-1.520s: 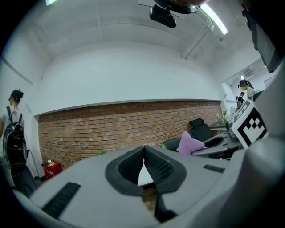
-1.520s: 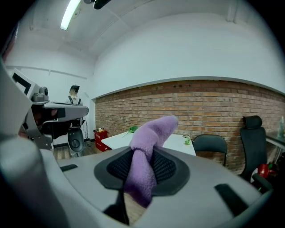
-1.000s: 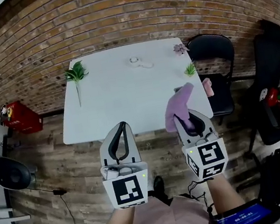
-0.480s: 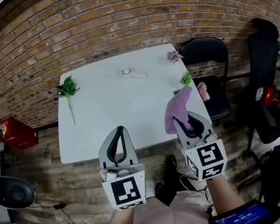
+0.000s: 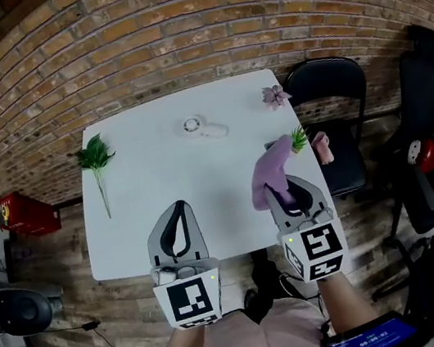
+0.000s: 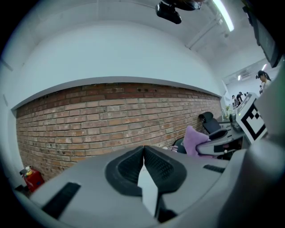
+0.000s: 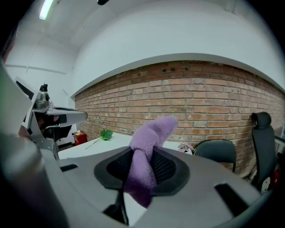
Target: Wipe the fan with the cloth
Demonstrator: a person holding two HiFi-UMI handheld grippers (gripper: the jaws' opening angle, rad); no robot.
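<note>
A small white hand fan (image 5: pixel 202 127) lies on the far part of the white table (image 5: pixel 154 196). My right gripper (image 5: pixel 284 186) is shut on a purple cloth (image 5: pixel 270 171), which sticks up and forward out of its jaws (image 7: pixel 149 151). It hangs over the table's near right part. My left gripper (image 5: pixel 176 209) is shut with nothing in it, over the table's near edge; in the left gripper view its jaws (image 6: pixel 143 149) meet. Both grippers are well short of the fan.
A green plant sprig (image 5: pixel 95 161) lies at the table's left, a pink flower (image 5: pixel 275 96) and a small green sprig (image 5: pixel 300 138) at its right. A black chair (image 5: pixel 336 118) with a pink item stands right of the table. Red object (image 5: pixel 18 215) on the floor at left.
Both grippers have moved forward from in front of the table to over its near edge, the purple cloth carried along in the right one. The table now lies nearer in view.
</note>
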